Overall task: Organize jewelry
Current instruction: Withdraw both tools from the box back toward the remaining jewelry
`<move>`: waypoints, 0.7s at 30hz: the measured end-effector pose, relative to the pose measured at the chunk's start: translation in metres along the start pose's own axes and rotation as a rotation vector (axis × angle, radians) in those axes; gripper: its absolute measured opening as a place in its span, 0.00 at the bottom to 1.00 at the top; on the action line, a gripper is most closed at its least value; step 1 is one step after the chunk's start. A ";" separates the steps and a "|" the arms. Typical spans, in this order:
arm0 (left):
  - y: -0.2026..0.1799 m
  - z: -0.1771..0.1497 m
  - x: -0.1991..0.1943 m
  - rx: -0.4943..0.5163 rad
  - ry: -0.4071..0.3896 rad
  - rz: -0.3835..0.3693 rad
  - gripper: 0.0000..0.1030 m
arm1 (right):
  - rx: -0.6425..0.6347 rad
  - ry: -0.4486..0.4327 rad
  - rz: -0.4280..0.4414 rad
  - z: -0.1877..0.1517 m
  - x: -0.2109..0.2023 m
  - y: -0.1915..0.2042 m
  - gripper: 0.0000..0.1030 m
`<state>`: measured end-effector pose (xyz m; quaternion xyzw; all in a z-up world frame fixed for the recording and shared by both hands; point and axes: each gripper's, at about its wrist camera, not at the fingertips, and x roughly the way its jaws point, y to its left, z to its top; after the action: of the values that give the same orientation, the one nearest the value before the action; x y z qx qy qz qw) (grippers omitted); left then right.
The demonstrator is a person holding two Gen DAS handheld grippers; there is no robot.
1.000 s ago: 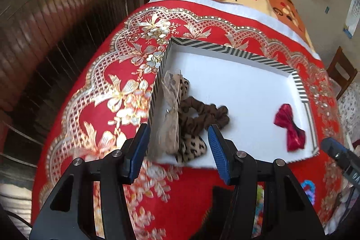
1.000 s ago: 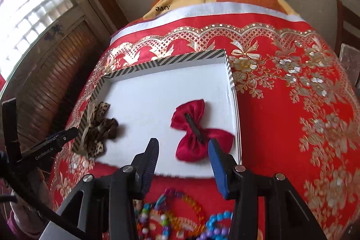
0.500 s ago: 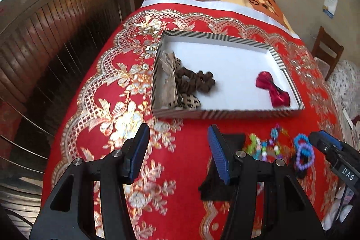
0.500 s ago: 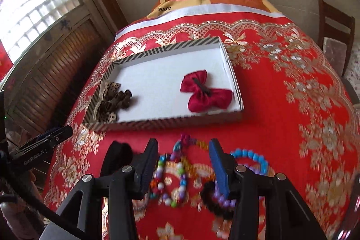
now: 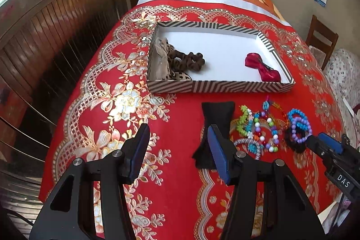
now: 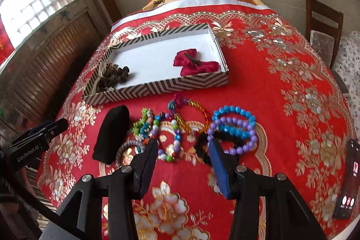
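From the left wrist view, the left gripper (image 5: 178,141) hung spread and empty over the red cloth (image 5: 180,105); the striped tray (image 5: 220,86) held a brown scrunchie (image 5: 191,59) and a red bow (image 5: 262,66). From the right wrist view, the right gripper (image 6: 183,153) stood parted, pinching nothing, above the bead bracelets (image 6: 234,125) just beside a black pouch (image 6: 112,134).

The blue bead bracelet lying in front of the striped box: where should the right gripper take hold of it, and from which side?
Probably at the far-right arc of the blue bead bracelet, coming down from above with one finger inside the loop. It lies flat on the red cloth, and that arc is clear, while its near side overlaps the purple bracelet. The right gripper is open and empty.
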<state>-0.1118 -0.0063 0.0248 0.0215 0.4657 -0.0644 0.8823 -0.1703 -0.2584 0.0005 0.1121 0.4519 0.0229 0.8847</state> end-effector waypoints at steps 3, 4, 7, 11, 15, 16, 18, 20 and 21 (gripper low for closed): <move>-0.002 -0.005 -0.001 0.000 0.001 -0.003 0.52 | 0.003 0.001 -0.013 -0.006 -0.003 -0.004 0.44; -0.003 -0.007 -0.001 -0.001 0.004 -0.005 0.52 | 0.003 0.004 -0.018 -0.008 -0.003 -0.005 0.44; -0.006 -0.010 -0.002 -0.002 0.011 -0.013 0.52 | 0.006 0.010 -0.025 -0.012 -0.003 -0.008 0.44; -0.007 -0.013 -0.003 -0.023 0.019 -0.031 0.52 | 0.012 0.012 -0.030 -0.015 -0.005 -0.011 0.44; -0.009 -0.015 -0.004 -0.040 0.026 -0.042 0.52 | 0.012 0.007 -0.042 -0.015 -0.008 -0.015 0.44; -0.009 -0.015 -0.004 -0.041 0.026 -0.042 0.52 | 0.015 0.006 -0.043 -0.015 -0.009 -0.016 0.44; -0.011 -0.016 -0.004 -0.042 0.027 -0.045 0.52 | 0.019 0.007 -0.044 -0.015 -0.009 -0.019 0.44; -0.012 -0.017 -0.005 -0.044 0.030 -0.049 0.52 | 0.022 0.012 -0.045 -0.016 -0.008 -0.021 0.44; -0.013 -0.017 -0.005 -0.044 0.033 -0.051 0.52 | 0.024 0.013 -0.044 -0.017 -0.008 -0.023 0.44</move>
<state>-0.1303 -0.0169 0.0194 -0.0087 0.4819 -0.0765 0.8729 -0.1899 -0.2787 -0.0072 0.1123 0.4602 -0.0014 0.8807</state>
